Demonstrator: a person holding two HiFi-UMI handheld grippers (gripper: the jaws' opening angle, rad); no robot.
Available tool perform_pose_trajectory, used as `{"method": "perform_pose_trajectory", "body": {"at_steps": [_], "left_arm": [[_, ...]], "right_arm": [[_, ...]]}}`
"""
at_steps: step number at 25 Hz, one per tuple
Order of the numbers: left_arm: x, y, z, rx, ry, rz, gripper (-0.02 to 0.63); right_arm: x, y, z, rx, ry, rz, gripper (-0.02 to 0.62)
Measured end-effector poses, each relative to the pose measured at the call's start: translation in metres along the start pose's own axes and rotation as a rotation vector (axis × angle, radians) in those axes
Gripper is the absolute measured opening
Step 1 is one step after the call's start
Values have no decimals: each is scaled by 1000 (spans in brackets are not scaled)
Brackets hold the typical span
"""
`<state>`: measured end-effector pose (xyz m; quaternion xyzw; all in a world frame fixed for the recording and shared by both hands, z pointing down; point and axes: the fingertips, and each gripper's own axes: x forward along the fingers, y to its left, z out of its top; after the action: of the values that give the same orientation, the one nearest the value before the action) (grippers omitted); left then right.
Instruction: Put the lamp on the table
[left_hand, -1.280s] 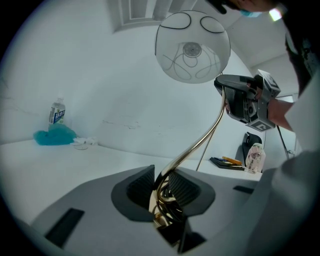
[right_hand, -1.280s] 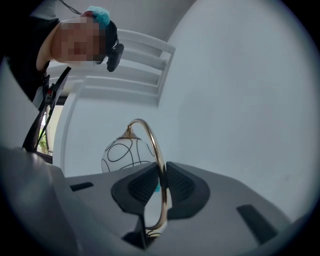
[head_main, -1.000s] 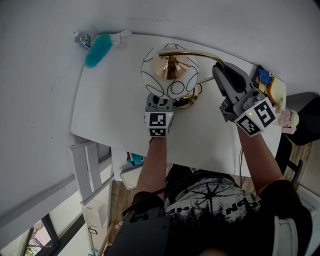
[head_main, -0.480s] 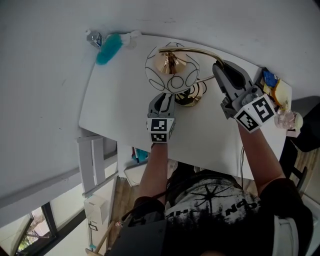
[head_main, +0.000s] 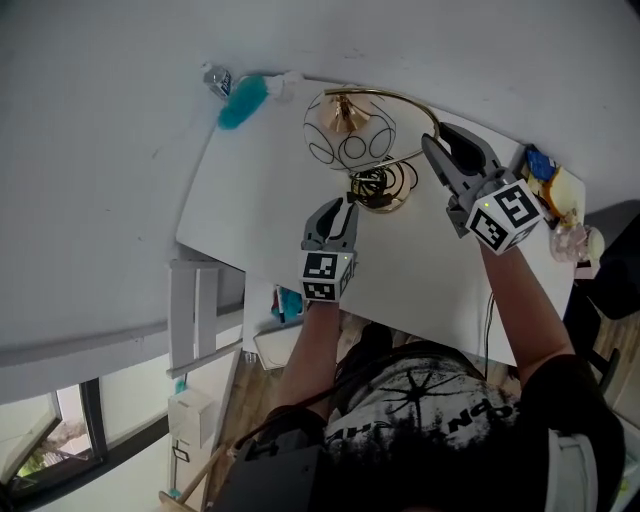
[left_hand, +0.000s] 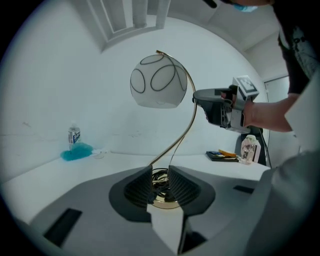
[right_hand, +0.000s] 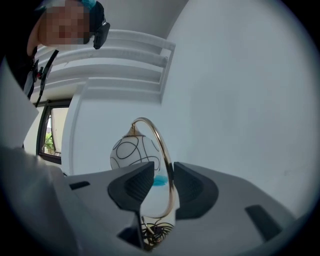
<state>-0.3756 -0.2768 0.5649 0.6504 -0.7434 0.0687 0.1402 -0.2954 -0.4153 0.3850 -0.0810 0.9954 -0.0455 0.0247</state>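
From the head view, the lamp (head_main: 350, 137) stands upright on the white counter (head_main: 260, 205) near the far edge by the wall. Its globe shade hangs from a curved brass stem, and a black cord (head_main: 372, 185) lies coiled on the round base. The left tool (head_main: 338, 205) sits just on the near side of the base, its jaws spread and clear of it. The right tool (head_main: 438, 140) reaches in beside the stem's bend. A water bottle (head_main: 217, 80) and a teal fluffy cloth (head_main: 243, 100) lie at the far left corner. A tray of small things (head_main: 545, 178) and a pale bottle (head_main: 577, 240) sit at the right edge, well apart from the lamp.

In the left gripper view, the jaws stand apart, framing the base and coiled cord beyond them without touching.

In the right gripper view, the jaws have just been opening. The brass stem runs between them, close to the right-hand pad, with a visible gap on the other side, so the tool is not pinching it.
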Motion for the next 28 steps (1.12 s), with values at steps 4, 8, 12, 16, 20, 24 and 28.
{"method": "perform_pose_trajectory", "body": {"at_steps": [4,8,12,16,20,24,28], "left_arm": [[-19,-18,6,-21,4,-28,97],[-36,-33,28,-20,-32,-32,97],[-57,-53,56,-48,-85,-56,97],[-72,-75,82,-26,-120,-86,84],[-95,-99,104,-71,-188,-145,38],[-115,-115,123,-85,-221,-184,17],[-124,-121,125,-80,-209,-189,15]], "right_arm": [[-27,7,-8,-1,21,-17,124],[-58,13,-7,-19,33,-30,124],[-95,19,-9,-25,51,-43,121],[-123,34,-9,-41,66,-15,71],[-143,62,-11,-39,82,54,44],[-154,86,-7,-31,86,100,34],[-161,103,-10,1,82,119,29]]}}
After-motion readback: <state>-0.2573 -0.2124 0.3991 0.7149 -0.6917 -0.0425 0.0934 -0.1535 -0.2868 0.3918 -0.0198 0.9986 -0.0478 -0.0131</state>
